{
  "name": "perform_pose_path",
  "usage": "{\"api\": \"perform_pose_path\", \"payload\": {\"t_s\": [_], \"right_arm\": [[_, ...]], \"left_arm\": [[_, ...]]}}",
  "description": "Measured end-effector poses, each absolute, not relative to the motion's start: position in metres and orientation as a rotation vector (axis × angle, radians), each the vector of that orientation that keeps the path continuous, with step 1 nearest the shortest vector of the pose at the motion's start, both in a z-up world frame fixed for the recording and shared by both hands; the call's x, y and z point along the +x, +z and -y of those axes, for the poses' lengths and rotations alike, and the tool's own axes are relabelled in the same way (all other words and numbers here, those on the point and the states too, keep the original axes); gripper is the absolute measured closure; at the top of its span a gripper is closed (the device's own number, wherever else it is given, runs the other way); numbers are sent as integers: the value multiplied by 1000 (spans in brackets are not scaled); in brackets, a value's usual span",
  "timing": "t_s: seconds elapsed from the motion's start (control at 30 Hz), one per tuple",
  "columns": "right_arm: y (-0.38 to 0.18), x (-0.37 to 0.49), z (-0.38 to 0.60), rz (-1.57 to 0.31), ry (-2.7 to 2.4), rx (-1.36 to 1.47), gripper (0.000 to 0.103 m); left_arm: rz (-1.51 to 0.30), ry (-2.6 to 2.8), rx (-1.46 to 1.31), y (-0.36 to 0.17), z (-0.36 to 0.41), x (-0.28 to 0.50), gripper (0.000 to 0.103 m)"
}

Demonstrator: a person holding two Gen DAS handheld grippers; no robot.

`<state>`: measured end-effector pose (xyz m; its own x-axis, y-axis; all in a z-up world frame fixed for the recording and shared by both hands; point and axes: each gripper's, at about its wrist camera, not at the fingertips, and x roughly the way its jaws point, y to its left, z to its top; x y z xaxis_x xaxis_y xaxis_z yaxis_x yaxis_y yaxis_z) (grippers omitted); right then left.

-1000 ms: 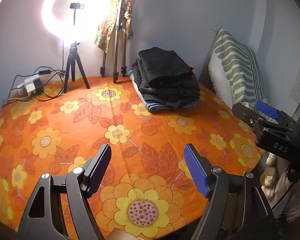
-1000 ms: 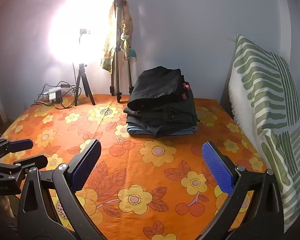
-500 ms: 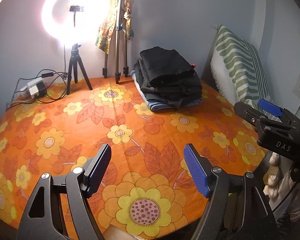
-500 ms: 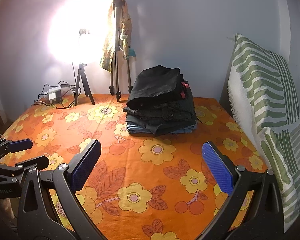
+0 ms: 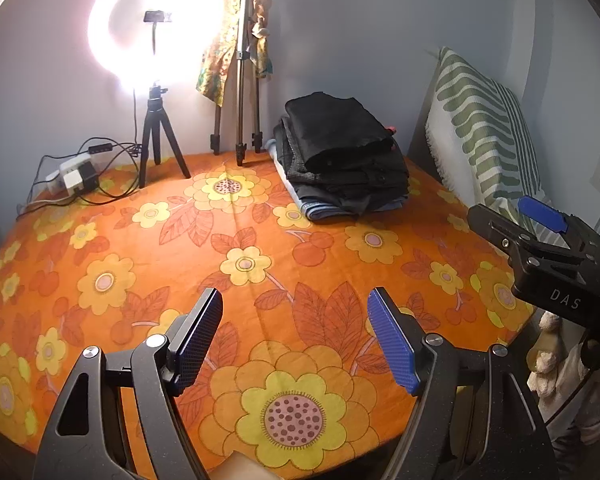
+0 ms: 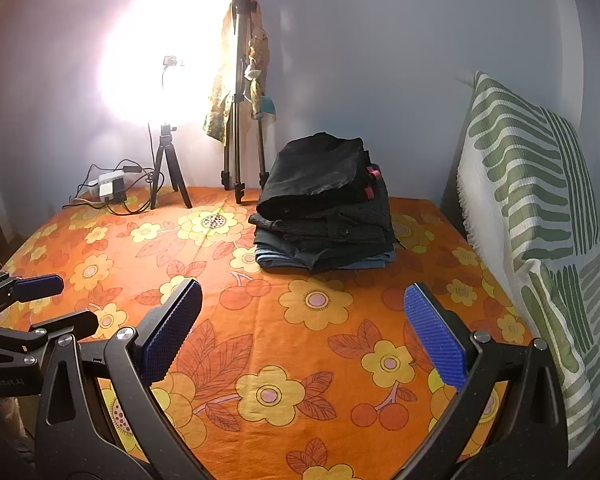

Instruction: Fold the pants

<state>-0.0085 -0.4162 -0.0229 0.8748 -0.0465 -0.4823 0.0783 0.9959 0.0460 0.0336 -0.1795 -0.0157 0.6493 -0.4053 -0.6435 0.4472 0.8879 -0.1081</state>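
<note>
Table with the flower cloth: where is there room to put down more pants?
The flowered cloth lies bare between both open grippers and the folded pile. It is crowded at the back: pile, tripods and chargers. A striped pillow borders the right.

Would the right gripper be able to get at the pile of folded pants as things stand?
Probably yes: the right gripper is open, and only bare flowered cloth lies between it and the pile of folded pants.
</note>
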Motion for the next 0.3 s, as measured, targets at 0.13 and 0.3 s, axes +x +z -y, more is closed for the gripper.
{"api": "perform_pose_path", "payload": {"t_s": [0.13, 0.3], "right_arm": [[-23, -8, 415, -507, -58, 70, 0], [-24, -7, 414, -509, -56, 68, 0]], "left_arm": [[-697, -478, 74, -15, 179, 31, 28], [-693, -473, 78, -14, 179, 31, 28]]}}
